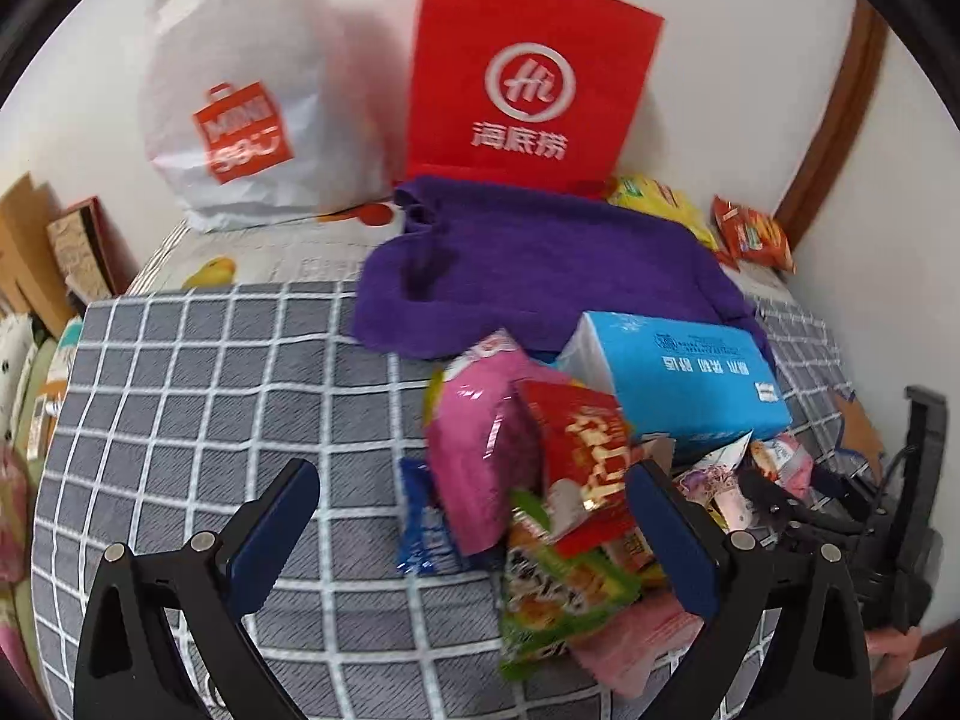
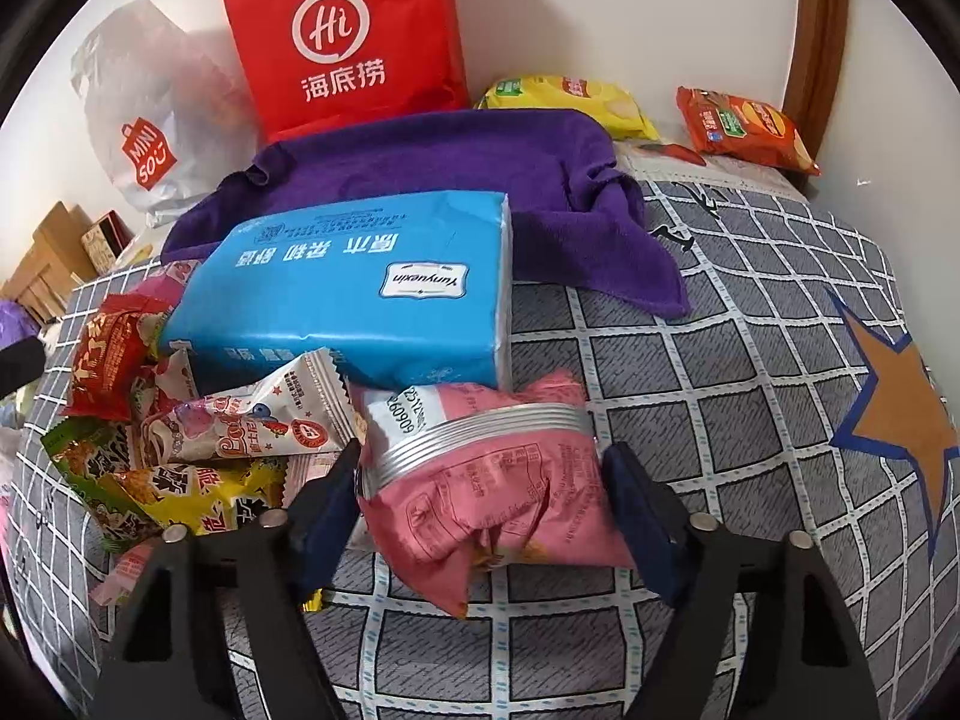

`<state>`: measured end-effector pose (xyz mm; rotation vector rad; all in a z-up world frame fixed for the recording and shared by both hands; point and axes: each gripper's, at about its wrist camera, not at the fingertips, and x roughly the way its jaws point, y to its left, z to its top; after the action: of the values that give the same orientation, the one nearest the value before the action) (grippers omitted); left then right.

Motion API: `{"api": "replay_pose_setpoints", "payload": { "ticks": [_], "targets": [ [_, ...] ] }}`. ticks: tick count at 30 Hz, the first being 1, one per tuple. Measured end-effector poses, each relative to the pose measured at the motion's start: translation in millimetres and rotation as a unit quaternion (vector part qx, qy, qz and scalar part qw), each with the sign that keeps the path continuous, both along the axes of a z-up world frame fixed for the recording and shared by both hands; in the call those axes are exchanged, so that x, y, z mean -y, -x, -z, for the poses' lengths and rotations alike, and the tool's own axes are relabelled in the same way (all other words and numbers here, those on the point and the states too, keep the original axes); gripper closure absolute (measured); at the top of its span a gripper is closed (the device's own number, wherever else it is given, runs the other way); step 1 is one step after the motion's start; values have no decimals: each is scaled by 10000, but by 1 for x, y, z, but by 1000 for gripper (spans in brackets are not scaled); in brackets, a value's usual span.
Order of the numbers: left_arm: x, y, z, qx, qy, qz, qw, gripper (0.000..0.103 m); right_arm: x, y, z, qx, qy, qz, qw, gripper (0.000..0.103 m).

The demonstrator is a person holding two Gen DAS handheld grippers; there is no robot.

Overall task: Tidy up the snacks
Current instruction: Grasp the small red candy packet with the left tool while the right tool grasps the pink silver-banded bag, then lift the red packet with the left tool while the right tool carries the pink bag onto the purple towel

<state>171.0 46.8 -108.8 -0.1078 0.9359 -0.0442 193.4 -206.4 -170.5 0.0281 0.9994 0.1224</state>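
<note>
A pile of snack packets lies on a grey checked bedspread [image 1: 198, 384]. In the left wrist view my left gripper [image 1: 474, 516] is open; a pink packet [image 1: 474, 450], a red packet [image 1: 585, 450] and a green packet [image 1: 558, 594] lie between its fingers. In the right wrist view my right gripper [image 2: 480, 492] is open around a pink snack bag [image 2: 498, 486] with a silver band, without squeezing it. A blue tissue pack [image 2: 366, 288] lies just beyond, with a white strawberry packet [image 2: 264, 420] and a yellow-green packet [image 2: 180, 486] to the left.
A purple towel [image 2: 456, 174] lies behind the pile. A red paper bag [image 2: 348, 36] and a white plastic bag [image 2: 144, 138] stand against the wall. A yellow chip bag [image 2: 570, 99] and an orange chip bag [image 2: 744, 126] lie at the far right. Cardboard boxes [image 1: 36, 252] stand left of the bed.
</note>
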Motion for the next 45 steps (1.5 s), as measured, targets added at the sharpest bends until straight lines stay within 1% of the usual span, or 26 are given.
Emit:
{"api": "replay_pose_setpoints", "payload": {
  "ticks": [3,6,8,9,10,11,12,13,14,15,16,23,31,38,45],
  "targets": [
    [17,-9,4,-93,-228,139,9996,4,5,1,-1,-20,-65,-2,10000,31],
    [30,-14,12,-196,-493,238,9983,10,9,3,-2,-21,-39,47,10000,31],
    [34,-17,16,-268,-524,294,9978,12,12,4,-4,-26,-60,57,10000,32],
    [34,-18,18,-308,-507,318,9977,19,13,5,-5,-14,-69,64,10000,32],
    [34,-20,20,-356,-500,326,9976,29,14,5,-7,1,-81,76,9999,32],
    [33,-22,23,-411,-487,331,9974,35,16,6,-10,25,-103,94,9999,32],
    [32,-22,25,-464,-432,350,9974,49,17,6,-12,44,-122,101,9999,32],
    [31,-23,25,-473,-370,368,9975,56,18,7,-15,70,-150,118,9998,32],
    [29,-22,25,-462,-298,375,9978,57,19,8,-19,94,-176,146,9997,32],
    [27,-21,23,-427,-237,387,9981,61,20,9,-22,121,-188,170,9996,32],
    [26,-19,22,-415,-208,410,9981,63,21,10,-25,163,-184,190,9995,32],
    [18,-11,9,-308,-12,512,9982,63,22,20,-41,322,-139,259,9991,33],
    [15,2,-18,-104,92,714,9973,63,12,29,-67,502,-110,182,9985,33],
    [20,4,-46,176,-3,897,9958,63,0,28,-90,737,-200,76,9970,33],
    [20,-7,-69,329,4,922,9952,63,-6,13,-109,861,-188,18,9961,33]
  ]
}}
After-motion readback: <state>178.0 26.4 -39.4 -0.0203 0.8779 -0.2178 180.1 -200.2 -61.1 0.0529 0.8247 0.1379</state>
